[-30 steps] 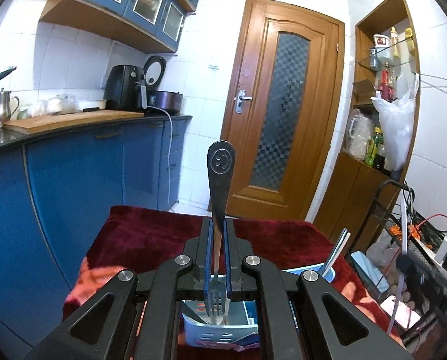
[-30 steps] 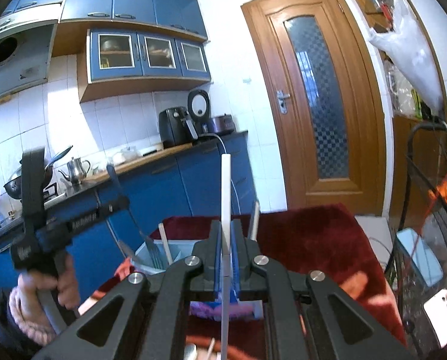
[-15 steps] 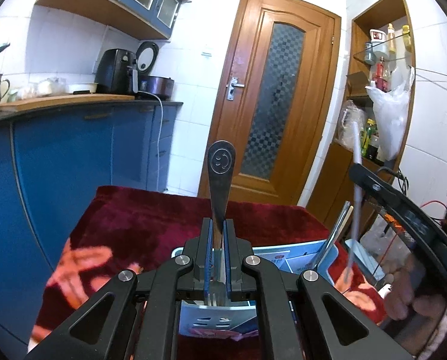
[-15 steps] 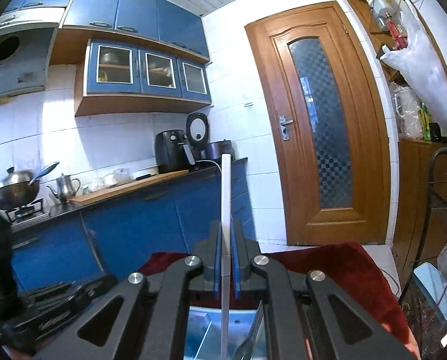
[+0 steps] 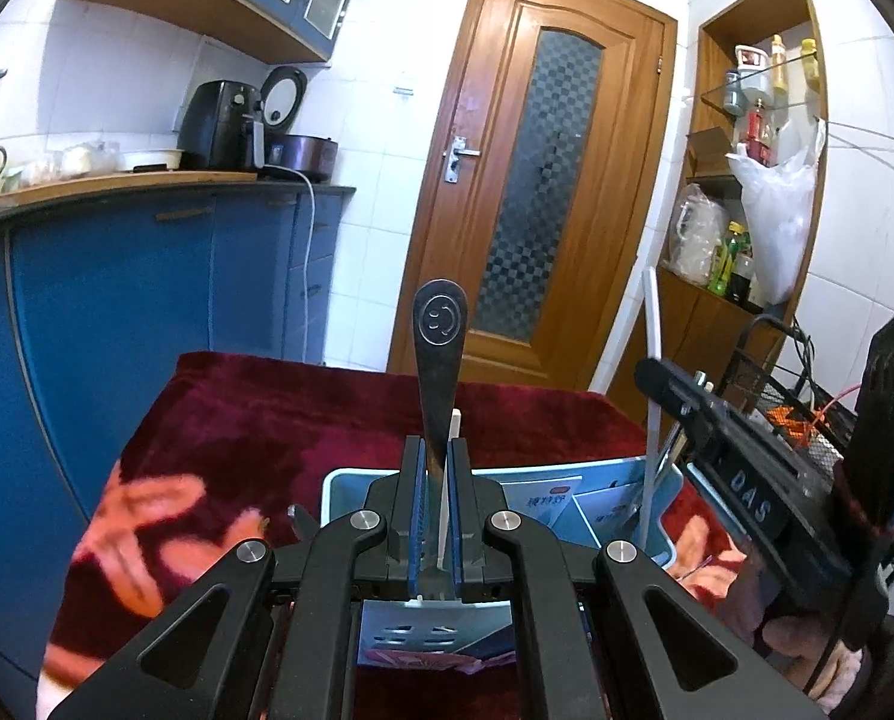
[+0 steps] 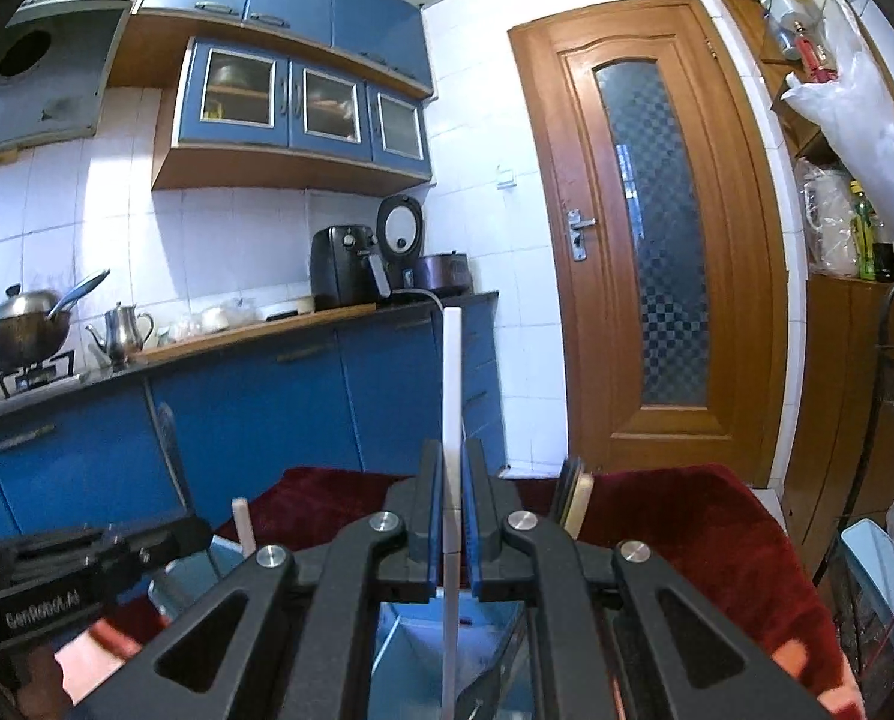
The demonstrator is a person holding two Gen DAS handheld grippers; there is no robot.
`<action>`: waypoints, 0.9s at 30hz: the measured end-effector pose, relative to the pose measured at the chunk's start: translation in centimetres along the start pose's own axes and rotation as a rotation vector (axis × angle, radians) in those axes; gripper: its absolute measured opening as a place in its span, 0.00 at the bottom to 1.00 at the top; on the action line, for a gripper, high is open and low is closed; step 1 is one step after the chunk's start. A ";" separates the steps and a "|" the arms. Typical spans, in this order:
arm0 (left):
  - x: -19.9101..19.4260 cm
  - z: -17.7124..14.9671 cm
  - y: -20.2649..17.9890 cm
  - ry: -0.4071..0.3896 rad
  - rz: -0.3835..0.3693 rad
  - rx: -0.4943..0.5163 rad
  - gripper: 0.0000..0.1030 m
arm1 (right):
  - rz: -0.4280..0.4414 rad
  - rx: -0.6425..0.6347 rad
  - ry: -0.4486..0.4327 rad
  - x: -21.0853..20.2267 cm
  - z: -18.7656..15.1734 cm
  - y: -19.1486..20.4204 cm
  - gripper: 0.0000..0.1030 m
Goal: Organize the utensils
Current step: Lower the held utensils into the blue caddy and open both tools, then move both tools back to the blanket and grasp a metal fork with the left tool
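Observation:
My left gripper (image 5: 438, 462) is shut on a metal fork (image 5: 441, 336). Its smiley-stamped handle points up and its tines hang down into a light-blue organizer (image 5: 339, 483) on the red-clothed table (image 5: 279, 420). A pale chopstick (image 5: 454, 426) stands just behind the jaws. My right gripper (image 6: 452, 468) is shut on a white chopstick (image 6: 452, 384), held upright over the organizer (image 6: 411, 654). In the left wrist view the right gripper (image 5: 657, 375) and its chopstick (image 5: 651, 324) are at the organizer's right end. In the right wrist view the left gripper (image 6: 87, 564) is at the lower left.
Blue cabinets (image 5: 117, 300) run along the left under a worktop with appliances. A wooden door (image 5: 537, 180) stands behind the table. A wire rack (image 5: 807, 420) and a shelf unit with bottles are on the right. Dark handles (image 6: 576, 498) stick up from the organizer.
The left gripper has sunk with the fork toward the organizer. The right gripper has moved sideways and lower with its chopstick and now stands over the organizer, showing in the left wrist view.

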State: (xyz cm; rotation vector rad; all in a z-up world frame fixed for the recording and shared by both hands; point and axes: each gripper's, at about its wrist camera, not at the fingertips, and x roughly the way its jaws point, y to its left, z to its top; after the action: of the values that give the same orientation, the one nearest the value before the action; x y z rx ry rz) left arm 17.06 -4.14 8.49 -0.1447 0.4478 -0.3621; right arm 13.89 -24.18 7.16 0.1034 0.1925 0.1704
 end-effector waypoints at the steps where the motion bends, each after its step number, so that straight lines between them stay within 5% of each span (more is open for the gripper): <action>1: 0.0 0.0 -0.1 0.006 -0.004 0.003 0.07 | -0.003 -0.006 0.008 -0.1 -0.2 0.0 0.08; 5: -0.2 0.0 -0.5 0.018 -0.005 0.006 0.08 | -0.004 -0.011 0.042 -0.7 -0.8 0.0 0.08; 9: -1.1 0.1 -1.2 0.020 -0.008 0.027 0.15 | 0.002 0.028 0.044 -1.9 -0.5 -0.5 0.24; 12: -1.9 0.1 -1.6 0.018 -0.013 0.029 0.23 | 0.004 0.034 0.027 -3.2 0.1 -0.4 0.24; 27: -7.0 -0.5 -3.4 0.027 -0.028 0.055 0.24 | -0.003 0.052 0.034 -10.2 1.0 0.9 0.25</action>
State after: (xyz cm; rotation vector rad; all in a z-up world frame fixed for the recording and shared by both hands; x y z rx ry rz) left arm 9.90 -4.66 11.61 -0.0932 0.4628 -0.4042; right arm 4.07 -25.26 10.14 0.1520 0.2306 0.1647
